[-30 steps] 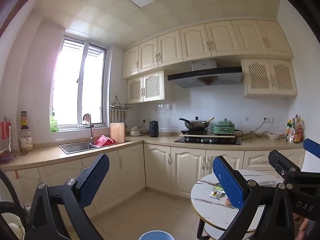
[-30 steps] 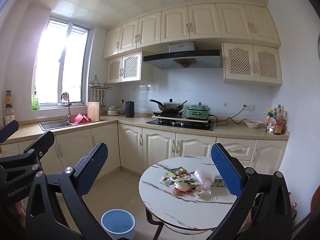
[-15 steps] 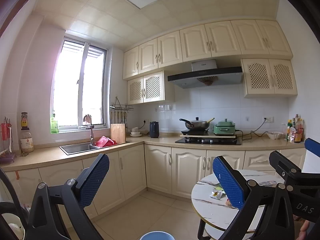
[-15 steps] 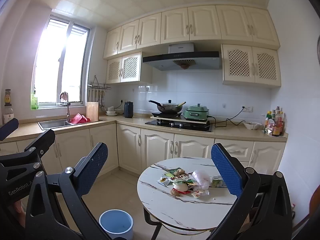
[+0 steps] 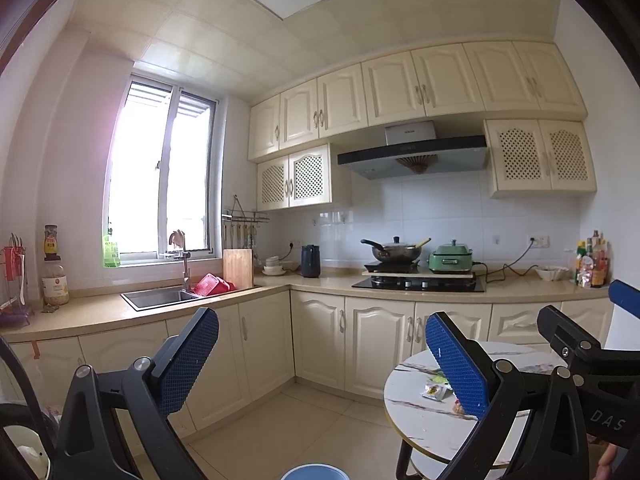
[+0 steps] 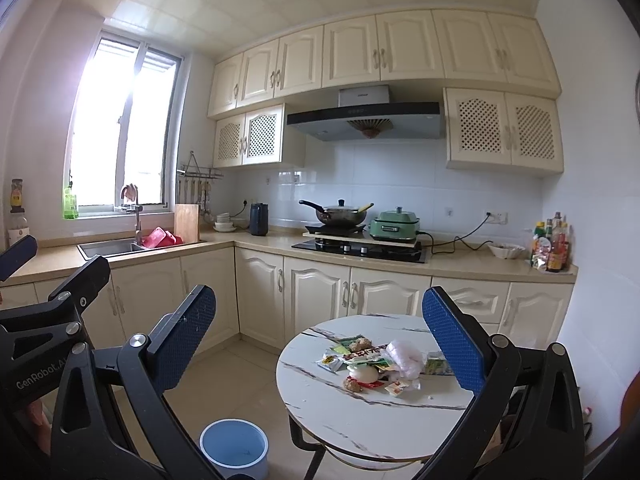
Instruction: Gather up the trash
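Observation:
A pile of trash (image 6: pixel 376 364), wrappers, a crumpled plastic bag and food scraps, lies on a round white marble-look table (image 6: pixel 320 396). A blue bin (image 6: pixel 234 446) stands on the floor left of the table; its rim also shows in the left wrist view (image 5: pixel 314 474). My right gripper (image 6: pixel 320 344) is open and empty, held back from the table. My left gripper (image 5: pixel 324 364) is open and empty, to the left of the table (image 5: pixel 412 412), where a few wrappers (image 5: pixel 434 390) show.
An L-shaped counter (image 6: pixel 460 260) runs along the far walls with a sink (image 6: pixel 108 248), a stove with a wok (image 6: pixel 340 214), a green cooker (image 6: pixel 396 224) and bottles (image 6: pixel 552 246). Tiled floor (image 6: pixel 236 372) lies between cabinets and table.
Both grippers have drifted slightly forward and down; the table and bin sit a little larger in the right wrist view. Both stay open.

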`<state>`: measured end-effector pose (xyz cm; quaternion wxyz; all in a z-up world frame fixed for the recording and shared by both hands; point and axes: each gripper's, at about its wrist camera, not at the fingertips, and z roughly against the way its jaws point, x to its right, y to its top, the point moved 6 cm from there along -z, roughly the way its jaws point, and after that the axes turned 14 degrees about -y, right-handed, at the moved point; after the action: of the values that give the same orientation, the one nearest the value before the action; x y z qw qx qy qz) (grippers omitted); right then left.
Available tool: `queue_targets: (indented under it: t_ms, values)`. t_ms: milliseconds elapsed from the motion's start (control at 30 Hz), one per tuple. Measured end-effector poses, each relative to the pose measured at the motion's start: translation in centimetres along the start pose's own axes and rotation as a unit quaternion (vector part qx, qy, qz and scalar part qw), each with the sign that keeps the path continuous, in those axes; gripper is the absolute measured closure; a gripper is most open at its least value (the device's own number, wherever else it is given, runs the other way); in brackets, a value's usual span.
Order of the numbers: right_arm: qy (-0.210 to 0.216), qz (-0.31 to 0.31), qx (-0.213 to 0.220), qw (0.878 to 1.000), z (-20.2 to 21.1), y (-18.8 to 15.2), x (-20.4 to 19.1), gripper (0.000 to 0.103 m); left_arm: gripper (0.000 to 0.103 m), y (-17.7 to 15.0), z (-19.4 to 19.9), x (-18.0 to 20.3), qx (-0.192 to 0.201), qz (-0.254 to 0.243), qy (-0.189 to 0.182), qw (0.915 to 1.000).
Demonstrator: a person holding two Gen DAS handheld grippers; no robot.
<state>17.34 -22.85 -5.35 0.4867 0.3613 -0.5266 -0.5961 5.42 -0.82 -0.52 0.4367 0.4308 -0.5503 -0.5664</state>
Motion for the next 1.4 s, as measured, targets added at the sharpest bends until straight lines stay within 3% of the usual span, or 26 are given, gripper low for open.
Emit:
queue_targets:
  t_ms: [1400]
  values:
    - [0.003, -0.005, 0.005, 1.0, 0.21, -0.09, -0.13, 0.0, 0.001, -0.65, -0.09, 0.2, 0.007, -0.005, 0.005, 1.0]
